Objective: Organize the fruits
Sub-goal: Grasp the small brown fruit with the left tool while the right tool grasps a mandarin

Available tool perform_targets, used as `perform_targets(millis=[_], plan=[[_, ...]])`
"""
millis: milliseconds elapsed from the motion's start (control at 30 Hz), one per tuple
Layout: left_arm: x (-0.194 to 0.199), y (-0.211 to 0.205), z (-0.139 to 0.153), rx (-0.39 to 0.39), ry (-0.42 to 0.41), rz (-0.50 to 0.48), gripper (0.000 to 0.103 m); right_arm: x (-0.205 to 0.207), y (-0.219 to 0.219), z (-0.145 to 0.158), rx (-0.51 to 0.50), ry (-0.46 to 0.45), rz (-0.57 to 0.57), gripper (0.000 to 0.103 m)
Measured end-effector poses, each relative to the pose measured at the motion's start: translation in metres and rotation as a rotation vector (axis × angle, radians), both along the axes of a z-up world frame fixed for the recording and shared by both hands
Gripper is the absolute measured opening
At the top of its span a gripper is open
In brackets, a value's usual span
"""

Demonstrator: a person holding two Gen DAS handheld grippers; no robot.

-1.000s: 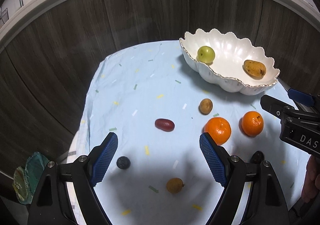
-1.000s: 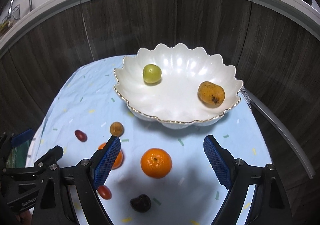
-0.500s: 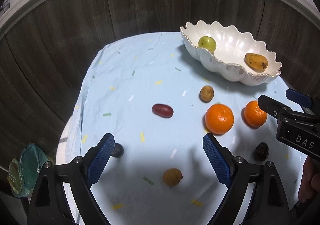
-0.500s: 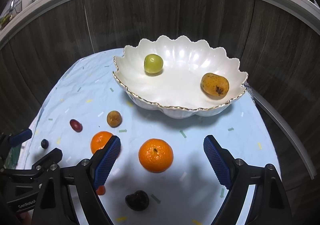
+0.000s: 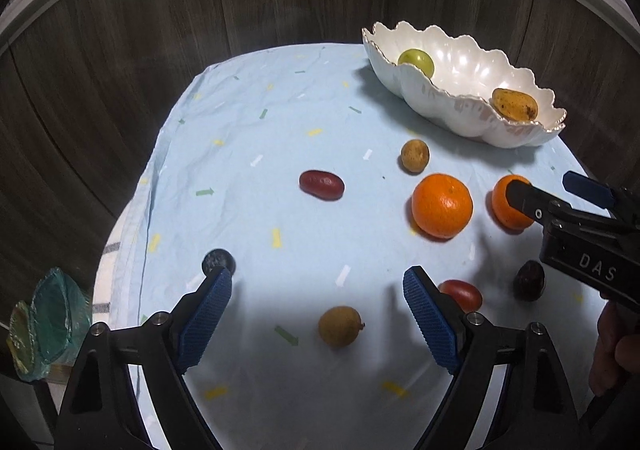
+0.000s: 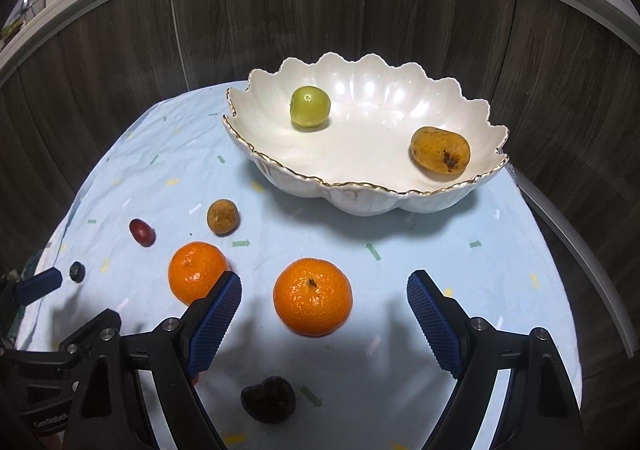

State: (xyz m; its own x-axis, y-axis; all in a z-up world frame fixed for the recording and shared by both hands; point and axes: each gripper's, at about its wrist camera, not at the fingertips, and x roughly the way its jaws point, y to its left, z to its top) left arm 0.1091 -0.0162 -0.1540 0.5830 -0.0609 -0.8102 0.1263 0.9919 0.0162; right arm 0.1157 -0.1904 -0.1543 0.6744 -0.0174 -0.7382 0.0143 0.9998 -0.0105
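Dark wood panel wall behind round table, pale blue confetti-print cloth (image 5: pixel 248 154) on top.
My left tongs (image 5: pixel 316 314): jaws closing, nothing gripped, brown longan (image 5: pixel 340 326) on cloth between pads.
My right tongs (image 6: pixel 324 314): jaws spread, empty, orange tangerine (image 6: pixel 313 296) on cloth between pads, untouched.
Second tangerine (image 6: pixel 196 272) just beside right tongs' left pad.
Dark cherry (image 6: pixel 268 399) low between right arms.
Red grape (image 5: pixel 322 185), second longan (image 5: pixel 415 155), blueberry (image 5: pixel 218 261) scattered on cloth.
White scalloped bowl (image 6: pixel 360 198) beyond, holding green fruit (image 6: pixel 310 106) and yellow spotted fruit (image 6: pixel 440 149), well apart.
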Motion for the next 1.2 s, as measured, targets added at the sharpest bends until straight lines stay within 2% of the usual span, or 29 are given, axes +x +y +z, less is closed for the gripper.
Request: perform_targets(millis=[267,433,633,733,800,967,1200], plan=[[-0.006,-0.002,-0.006,0.012,0.005,0.005,0.075,0.001,0.001,-0.006,-0.009,-0.005,0.005,0.085],[-0.006,-0.002,-0.011,0.014,0.02,0.006,0.062,0.004,0.003,-0.011,-0.016,0.0,0.009,0.083],[-0.005,-0.001,-0.018,0.003,0.047,0.004,0.051,0.01,0.005,-0.021,-0.016,0.03,0.023,0.071],[-0.007,-0.003,-0.017,0.003,0.042,-0.005,0.043,0.011,0.005,-0.026,-0.004,0.048,0.029,0.061],[-0.008,-0.005,-0.017,0.003,0.04,-0.013,0.039,0.012,0.006,-0.029,0.005,0.06,0.034,0.05],[-0.01,-0.009,-0.015,0.006,0.031,-0.032,0.023,0.012,0.004,-0.03,0.015,0.066,0.035,0.048],[-0.01,-0.007,-0.012,0.008,0.023,-0.023,0.023,0.011,0.004,-0.027,0.019,0.068,0.038,0.047]])
